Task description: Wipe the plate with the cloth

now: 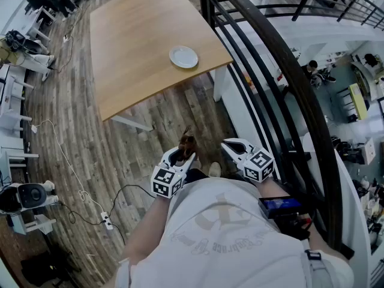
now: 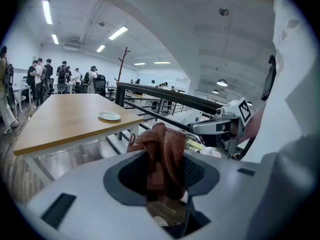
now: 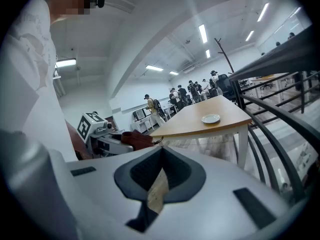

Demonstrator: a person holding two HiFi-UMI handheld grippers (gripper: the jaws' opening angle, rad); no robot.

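A small white plate (image 1: 183,57) sits near the right front corner of a wooden table (image 1: 132,47), far ahead of both grippers. My left gripper (image 1: 185,155) is held close to the person's body and is shut on a rust-brown cloth (image 1: 187,143). In the left gripper view the cloth (image 2: 162,149) bunches up between the jaws, with the plate (image 2: 109,116) well beyond it. My right gripper (image 1: 230,146) is level with the left one, shut and holding nothing. From the right gripper view the plate (image 3: 210,118) is distant, and the left gripper (image 3: 100,131) with the cloth (image 3: 137,139) shows at the left.
A dark metal railing (image 1: 282,65) runs along the right side, close to the right gripper. Wood-plank floor (image 1: 150,131) lies between me and the table. Cables and a power strip (image 1: 107,221) lie on the floor at left. Several people stand at the room's far end (image 2: 50,74).
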